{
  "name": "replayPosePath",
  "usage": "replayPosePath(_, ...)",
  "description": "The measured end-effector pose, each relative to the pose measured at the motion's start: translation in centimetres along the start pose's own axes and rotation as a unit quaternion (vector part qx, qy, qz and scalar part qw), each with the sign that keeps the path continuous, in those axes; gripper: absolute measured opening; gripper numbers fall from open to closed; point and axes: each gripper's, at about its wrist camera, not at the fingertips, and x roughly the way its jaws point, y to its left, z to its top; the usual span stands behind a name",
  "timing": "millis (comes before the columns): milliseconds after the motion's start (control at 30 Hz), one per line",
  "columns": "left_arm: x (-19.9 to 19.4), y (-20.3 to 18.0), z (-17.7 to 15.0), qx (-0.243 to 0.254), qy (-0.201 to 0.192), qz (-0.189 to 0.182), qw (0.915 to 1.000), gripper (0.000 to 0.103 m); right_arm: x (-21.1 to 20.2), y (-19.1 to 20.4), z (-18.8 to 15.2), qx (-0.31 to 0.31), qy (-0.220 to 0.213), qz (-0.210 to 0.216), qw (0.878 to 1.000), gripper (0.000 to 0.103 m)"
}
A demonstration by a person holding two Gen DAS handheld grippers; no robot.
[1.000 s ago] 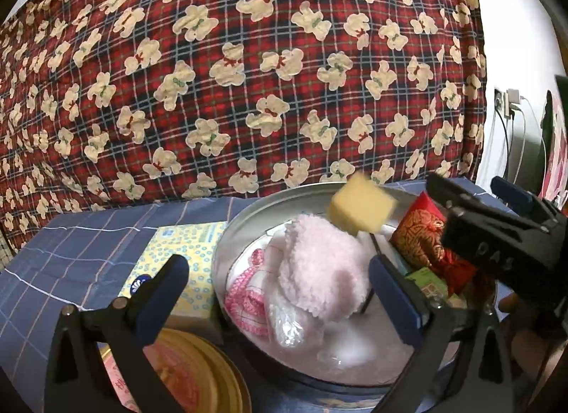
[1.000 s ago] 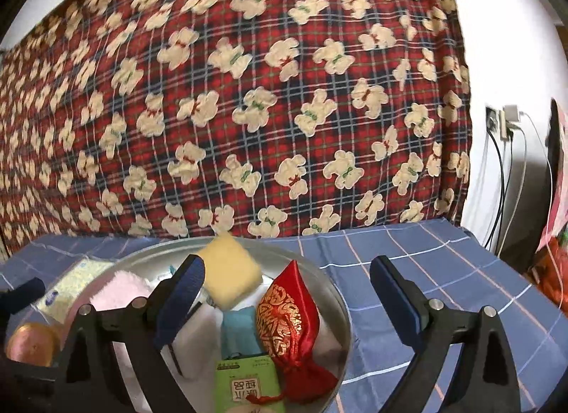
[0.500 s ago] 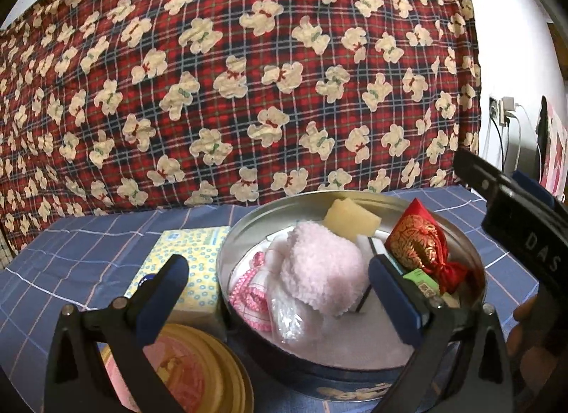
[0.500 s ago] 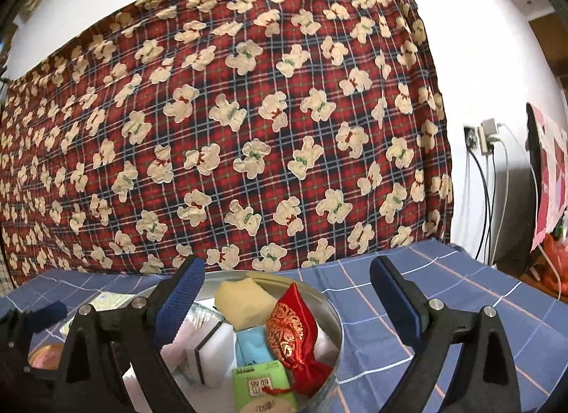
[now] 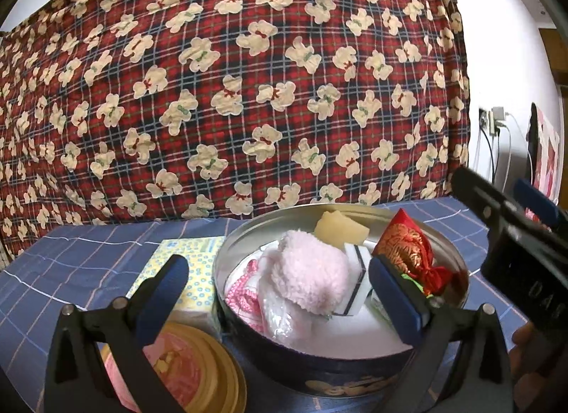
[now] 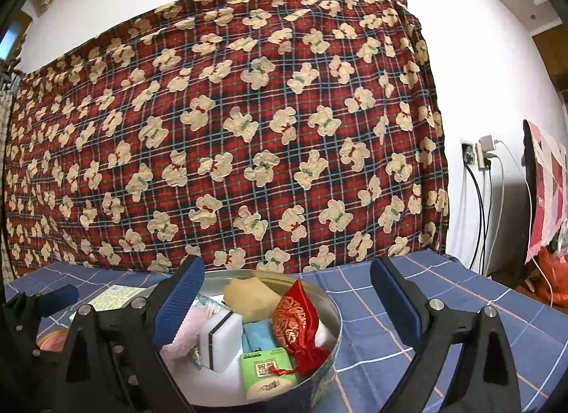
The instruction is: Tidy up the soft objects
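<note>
Your round tin point(image 5: 340, 352) sits on the blue checked cloth point(image 6: 443, 306), packed with soft things: a fluffy pink bundle point(image 5: 307, 273), a yellow sponge point(image 5: 340, 230) at the back, a white sponge with a dark stripe point(image 6: 218, 336), a red and gold pouch point(image 6: 294, 317) leaning on the right wall, a blue packet point(image 6: 259, 333) and a green packet point(image 6: 266, 372).

Your left gripper point(image 5: 280, 297) and right gripper point(image 6: 285, 306) both stand with jaws spread wide and nothing between them, held just in front of the tin.

The tin's near wall is partly hidden behind the gripper frames, and the print on the green packet is too small to read.

Only your left view shows the gold lid point(image 5: 198, 374) lying beside the tin and most of the yellow tissue pack point(image 5: 193, 271) behind it, plus pink netting point(image 5: 239, 292) under the bundle. The blue packet shows only in your right view.
</note>
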Motion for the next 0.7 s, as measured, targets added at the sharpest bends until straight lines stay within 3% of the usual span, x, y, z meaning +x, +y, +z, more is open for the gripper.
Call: replayPosePath(700,-1.4,0.5,-0.2,-0.016,-0.017,-0.005,0.9997,0.103,-1.3,0.6,-0.2,-0.022,-0.023,0.009,0.999,0.096)
